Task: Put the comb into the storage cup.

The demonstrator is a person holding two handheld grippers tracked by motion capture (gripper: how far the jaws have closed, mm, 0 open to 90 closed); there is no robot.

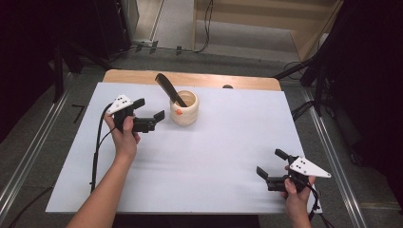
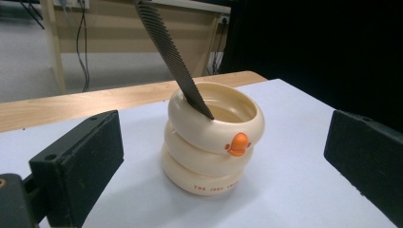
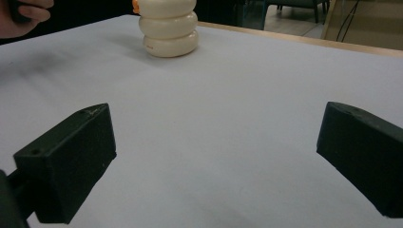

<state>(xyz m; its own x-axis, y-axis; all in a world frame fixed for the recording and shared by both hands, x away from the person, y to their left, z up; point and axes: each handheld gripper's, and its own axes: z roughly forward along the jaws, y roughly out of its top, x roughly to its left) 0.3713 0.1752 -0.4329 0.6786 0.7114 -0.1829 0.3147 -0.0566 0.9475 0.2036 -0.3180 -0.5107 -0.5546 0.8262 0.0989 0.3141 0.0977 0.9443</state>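
The left gripper (image 1: pixel 150 110) has jaws spread, empty, facing the cup (image 2: pixel 212 137) at centre frame. A file (image 2: pixel 168 51) leans in it: stiff, rough, probably heavy; grip its shank. The right gripper (image 1: pixel 270 165) idles released, lower right on the bench (image 1: pixel 228 142).

The ringed holder (image 2: pixel 212 142) is cream, with a small orange beak-like knob (image 2: pixel 237 144) on its upper ring and tiny reddish lettering around its base. The comb (image 2: pixel 168 52) standing in it is black, finely ribbed with teeth along one edge. The table cover (image 1: pixel 223 156) is plain white, and the tabletop's edge (image 1: pixel 199 78) behind it is light wood. Both the left gripper (image 1: pixel 151 110) and the right gripper (image 1: pixel 270 164) are black, each carrying a light grey three-cornered plate with dark dots.
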